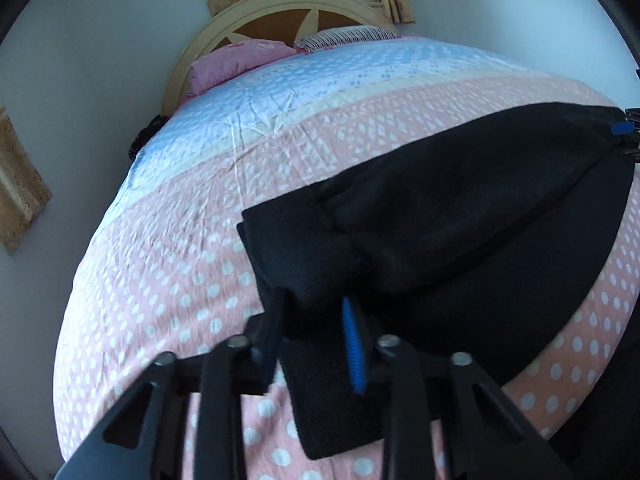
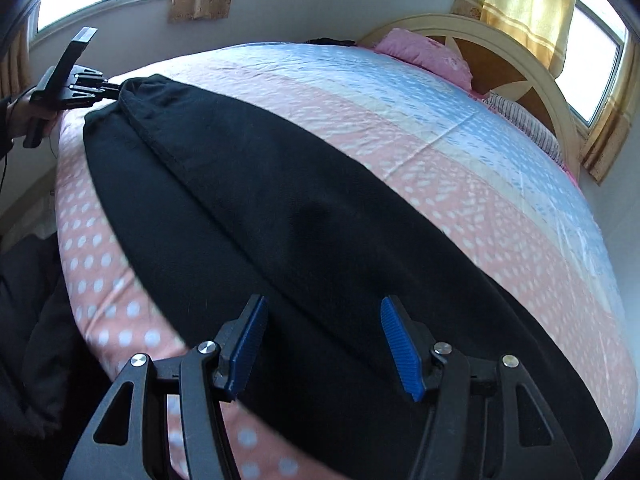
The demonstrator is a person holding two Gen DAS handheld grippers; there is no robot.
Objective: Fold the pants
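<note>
Black pants (image 2: 304, 216) lie stretched along the near edge of the bed, one leg folded over the other. My left gripper (image 1: 316, 312) is shut on the cuff end of the pants (image 1: 304, 256); it also shows at the far left in the right wrist view (image 2: 114, 88), pinching that end. My right gripper (image 2: 322, 320) is open, its blue pads (image 2: 400, 344) spread just above the waist end of the pants. Its tip shows at the far right edge in the left wrist view (image 1: 624, 128).
The bed (image 1: 200, 240) has a pink and blue polka-dot sheet. A pink pillow (image 1: 236, 60) and a striped pillow (image 1: 348, 36) lie against the cream headboard (image 2: 532, 60). Curtained windows and white walls surround the bed. Dark cloth (image 2: 28, 320) hangs beside the near edge.
</note>
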